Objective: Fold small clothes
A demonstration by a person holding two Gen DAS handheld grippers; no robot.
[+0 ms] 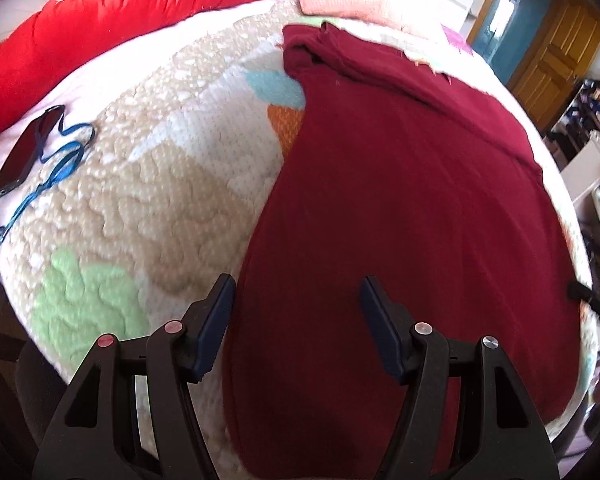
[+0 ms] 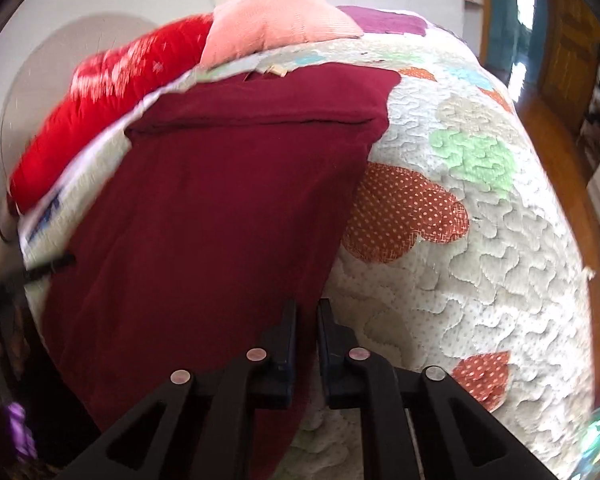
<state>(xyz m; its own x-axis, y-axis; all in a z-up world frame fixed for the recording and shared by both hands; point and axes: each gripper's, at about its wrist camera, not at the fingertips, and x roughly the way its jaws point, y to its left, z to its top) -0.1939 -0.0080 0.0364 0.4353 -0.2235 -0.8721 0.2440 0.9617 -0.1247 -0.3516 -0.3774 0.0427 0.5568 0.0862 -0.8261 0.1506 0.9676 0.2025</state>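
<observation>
Maroon garment (image 1: 412,208) flat on quilt (image 1: 160,184) | left tongs (image 1: 296,300) wide apart, empty | right tongs (image 2: 307,316) nearly closed, grip unclear

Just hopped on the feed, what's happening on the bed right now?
A person with two handheld grippers is folding a maroon garment spread on the quilt. The left gripper hangs open over the garment's near left edge, gripping nothing. The right gripper sits nearly closed at the garment's right edge; whether it pinches cloth is unclear. The far end already looks folded over. A phone lies off to the left.
</observation>
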